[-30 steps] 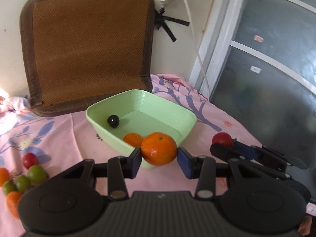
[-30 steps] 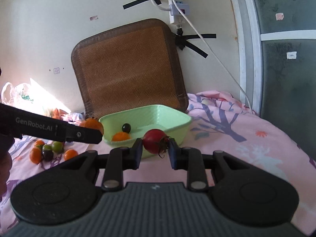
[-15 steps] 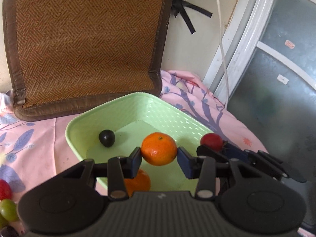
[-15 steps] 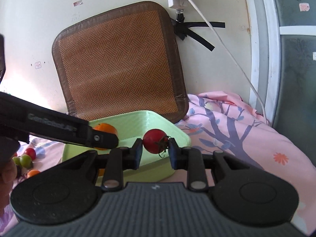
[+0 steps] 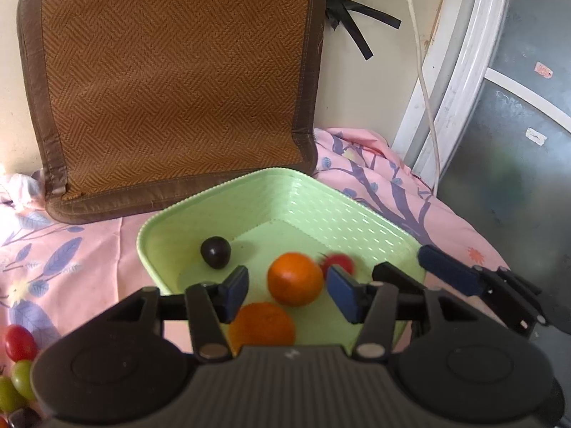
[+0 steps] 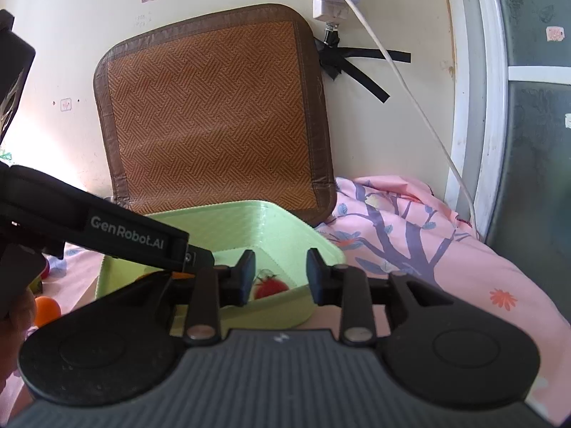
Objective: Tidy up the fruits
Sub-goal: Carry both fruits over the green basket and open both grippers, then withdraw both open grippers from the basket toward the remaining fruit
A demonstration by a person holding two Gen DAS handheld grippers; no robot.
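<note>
Left gripper (image 5: pixel 287 290): jaws are spread apart, with nothing held; an orange (image 5: pixel 295 278) is seen between the pads but clear of both, over the basket floor.
Right gripper (image 6: pixel 281 278): jaws are parted and empty; a red tomato (image 6: pixel 270 285) is seen below the gap, inside the basket, slightly blurred.
Basket (image 5: pixel 321 207): a light green perforated tray on the pink floral cloth (image 5: pixel 421 214), in front of a woven brown mat (image 5: pixel 171 82) propped against the wall.
Contents: a dark round fruit (image 5: pixel 215 251) at 10 o'clock from the orange, a second orange (image 5: pixel 262 324) at 7 o'clock, the tomato at 2 o'clock.
Fruits outside: red and green small ones (image 5: pixel 18 363) are left on the cloth at 8 o'clock of the basket.
Handling: the oranges are judged firm, light and prone to rolling; a hold across the widest middle is advised. The tomatoes are judged soft-skinned and smooth, so a gentle squeeze on the sides, away from the stem, is called for.
</note>
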